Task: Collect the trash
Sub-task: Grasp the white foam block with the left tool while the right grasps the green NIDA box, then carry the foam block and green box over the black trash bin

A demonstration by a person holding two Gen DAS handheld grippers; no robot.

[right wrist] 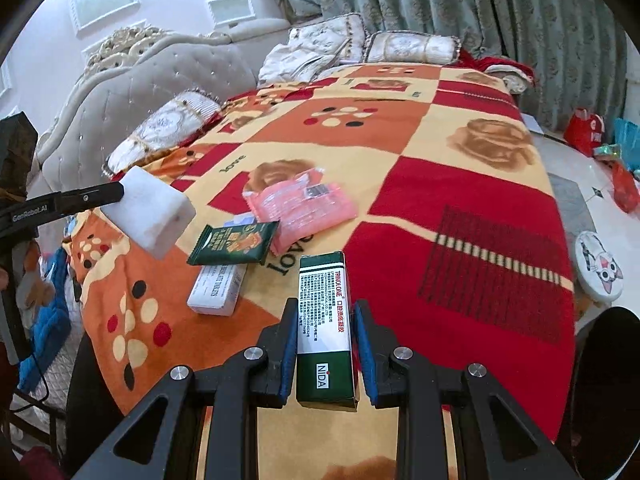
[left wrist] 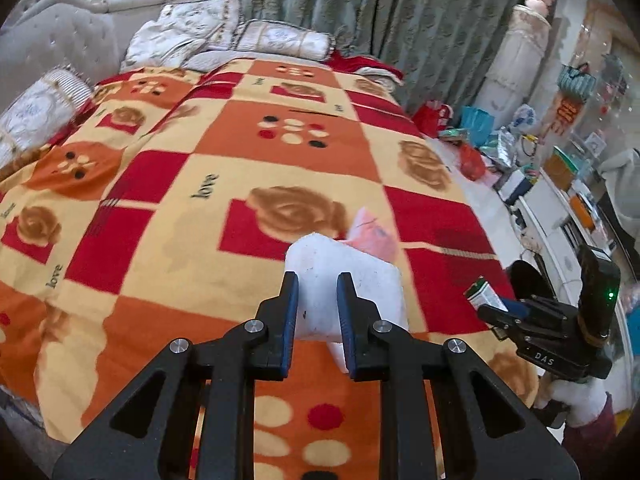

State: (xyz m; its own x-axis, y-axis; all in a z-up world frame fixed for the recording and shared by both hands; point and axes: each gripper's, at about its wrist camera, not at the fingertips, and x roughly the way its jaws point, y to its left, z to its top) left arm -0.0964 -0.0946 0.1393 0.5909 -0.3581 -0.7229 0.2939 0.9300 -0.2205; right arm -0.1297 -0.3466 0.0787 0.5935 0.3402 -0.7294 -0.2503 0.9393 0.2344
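My left gripper is shut on a white foam block and holds it above the bed blanket; the block also shows in the right wrist view. My right gripper is shut on a green and white carton, also seen at the right of the left wrist view. On the blanket lie a pink plastic packet, partly hidden behind the block in the left wrist view, a dark green sachet and a white tablet box.
Pillows and a tufted headboard lie at the bed's far left. Curtains hang behind. Bags and clutter cover the floor to the right. A round cat-print item lies beside the bed.
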